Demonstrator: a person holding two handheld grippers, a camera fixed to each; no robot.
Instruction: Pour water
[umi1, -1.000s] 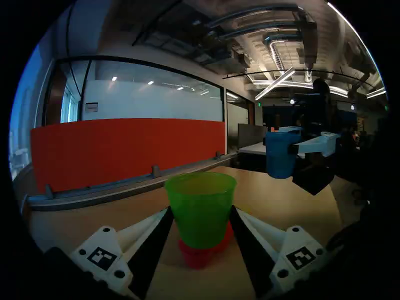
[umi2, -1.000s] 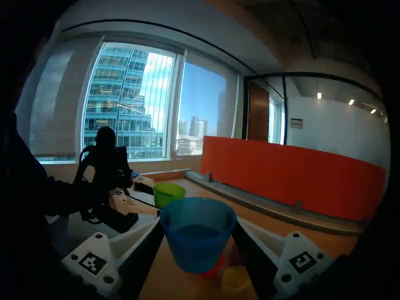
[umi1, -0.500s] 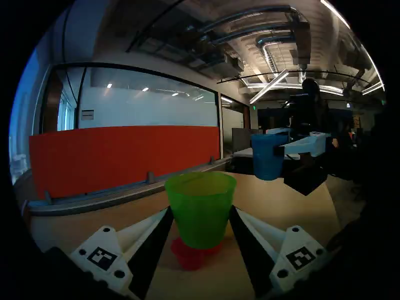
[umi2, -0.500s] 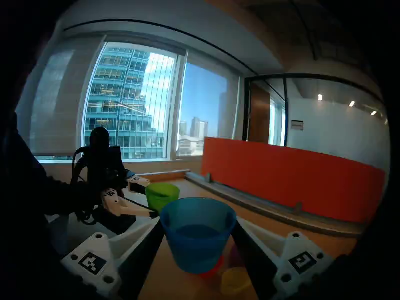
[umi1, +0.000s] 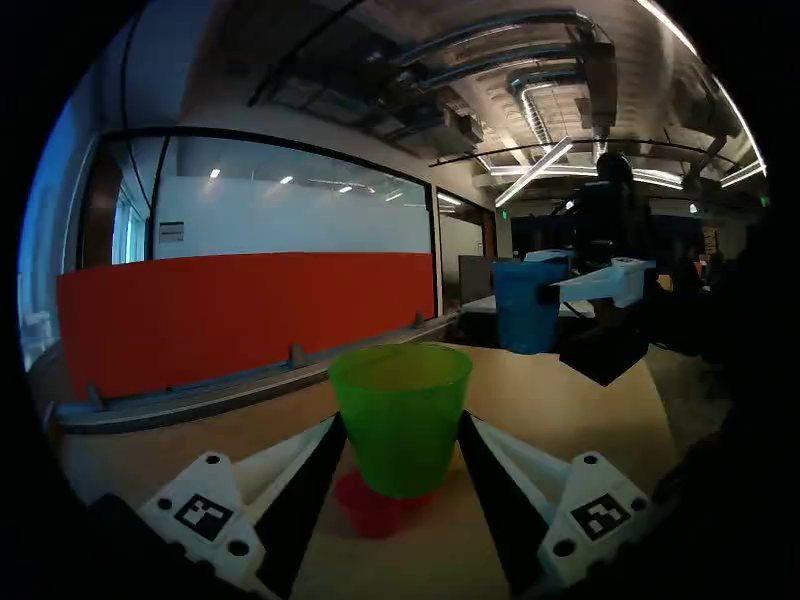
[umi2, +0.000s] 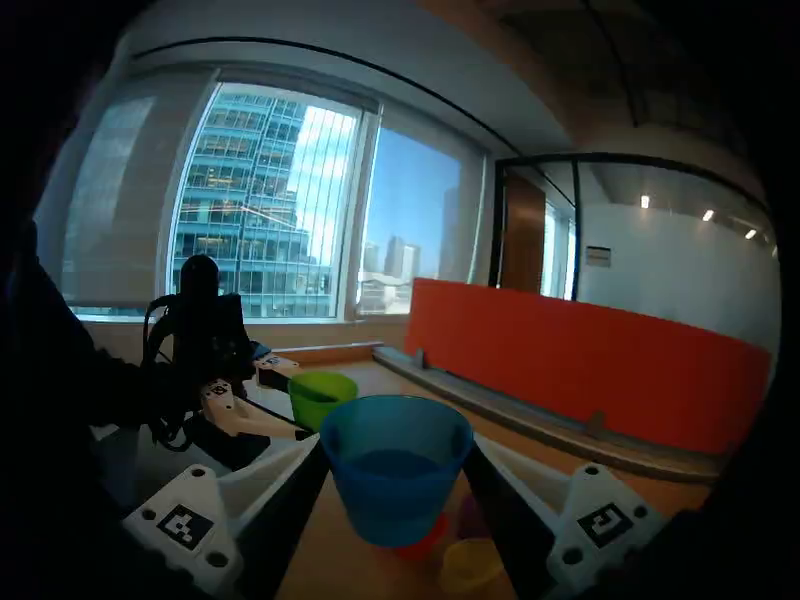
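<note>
Nearest, the left gripper (umi1: 400, 445) has both fingers clamped on the upright green cup (umi1: 400, 415), and a red cup (umi1: 368, 508) peeks out just beneath it on the table (umi1: 560, 400). The right gripper (umi2: 397, 448) likewise squeezes the blue cup (umi2: 395, 490) from both sides. The cup sits level, with water (umi2: 395, 463) inside (its surface below the rim). A yellow cup (umi2: 462, 566) stands on the wood under it. The two held cups are apart, with bare tabletop open between them. Farther off, the table's long edge runs along a grey rail (umi1: 250, 372) beneath the orange partition (umi1: 240, 305), and windows (umi2: 270, 200) close the far end. Compared with a second ago, the blue cup has drifted left in the left gripper view, nearer the green one. The red cup has also slid left beneath the green cup.
</note>
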